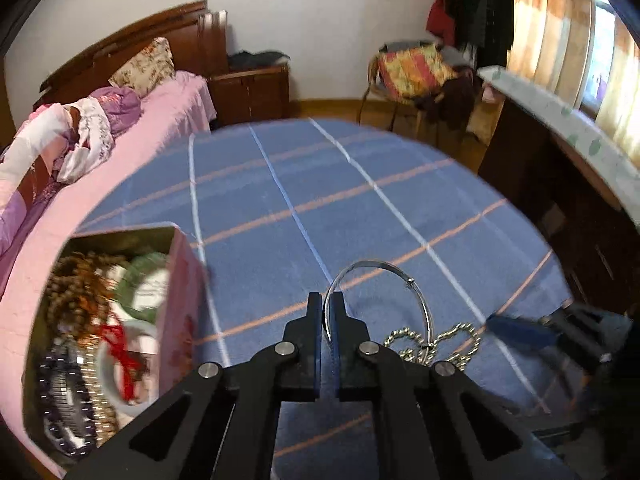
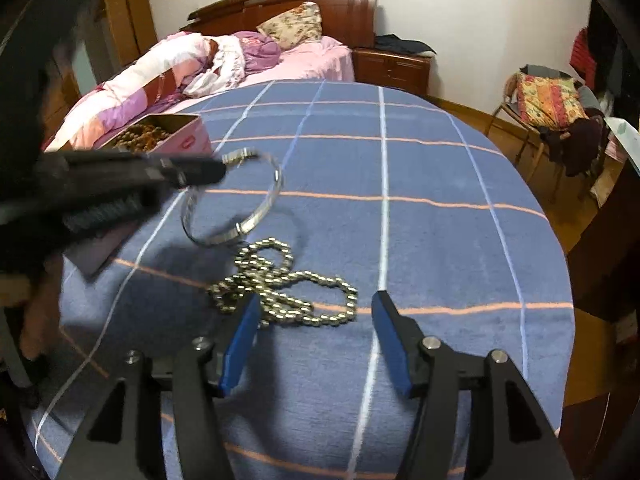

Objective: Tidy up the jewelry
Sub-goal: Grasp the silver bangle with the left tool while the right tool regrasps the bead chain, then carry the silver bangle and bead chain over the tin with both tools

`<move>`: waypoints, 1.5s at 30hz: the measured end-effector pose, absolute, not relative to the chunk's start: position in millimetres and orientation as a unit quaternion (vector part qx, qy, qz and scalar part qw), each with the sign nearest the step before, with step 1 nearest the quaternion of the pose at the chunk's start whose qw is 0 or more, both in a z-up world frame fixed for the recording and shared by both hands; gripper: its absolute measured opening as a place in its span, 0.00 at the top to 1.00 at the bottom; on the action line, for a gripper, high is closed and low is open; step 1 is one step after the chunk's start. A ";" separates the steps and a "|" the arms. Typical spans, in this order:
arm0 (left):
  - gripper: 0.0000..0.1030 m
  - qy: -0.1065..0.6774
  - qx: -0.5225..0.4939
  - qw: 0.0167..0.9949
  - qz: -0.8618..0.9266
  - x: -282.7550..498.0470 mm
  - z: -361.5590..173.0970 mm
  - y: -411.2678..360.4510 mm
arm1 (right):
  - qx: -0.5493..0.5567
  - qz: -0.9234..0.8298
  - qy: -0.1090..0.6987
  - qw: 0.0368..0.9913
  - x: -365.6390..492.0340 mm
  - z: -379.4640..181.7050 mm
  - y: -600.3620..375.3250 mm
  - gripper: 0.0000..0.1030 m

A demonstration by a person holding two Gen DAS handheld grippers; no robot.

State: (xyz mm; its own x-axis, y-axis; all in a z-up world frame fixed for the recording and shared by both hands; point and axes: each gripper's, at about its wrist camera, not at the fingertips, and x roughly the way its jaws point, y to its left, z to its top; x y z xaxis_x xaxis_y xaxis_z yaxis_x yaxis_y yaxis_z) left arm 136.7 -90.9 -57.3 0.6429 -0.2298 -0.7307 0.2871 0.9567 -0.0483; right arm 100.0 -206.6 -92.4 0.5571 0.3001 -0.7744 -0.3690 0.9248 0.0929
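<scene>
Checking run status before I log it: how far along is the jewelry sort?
Done: the pink tin box already holds beads and bangles. In hand: the left gripper is shut on the thin silver bangle, lifted off the blue checked tablecloth. Left: the gold bead chain lies loose on the cloth, with the right gripper open above it.

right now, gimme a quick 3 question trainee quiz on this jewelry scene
1. True or false: the left tool is shut on the silver bangle.
2. Which item lies on the blue cloth in front of the open right tool? A) bead chain B) watch C) ring
3. Fill in: the pink tin already holds ____.

Key: 1 true; 2 A; 3 jewelry
</scene>
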 end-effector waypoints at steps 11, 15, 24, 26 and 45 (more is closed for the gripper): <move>0.98 0.360 0.024 0.923 -0.131 115.7 -30.1 -64.3 | -0.085 0.209 0.444 0.867 107.0 -100.3 -177.6 0.70; 0.98 0.357 0.012 0.925 -0.128 110.7 -27.4 -52.6 | -0.066 0.211 0.449 0.866 107.7 -95.3 -184.6 0.88; 0.98 0.335 0.004 0.936 -0.106 96.4 -9.4 -17.0 | -0.067 0.212 0.393 0.892 99.6 -49.4 -175.5 0.88; 0.98 0.328 0.005 0.940 -0.095 93.5 -5.0 -7.9 | -0.068 0.216 0.381 0.897 100.9 -39.4 -168.2 0.88; 0.98 0.316 -0.015 0.948 -0.035 87.4 2.0 64.5 | -0.095 0.283 0.303 0.905 101.4 22.3 -81.5 0.88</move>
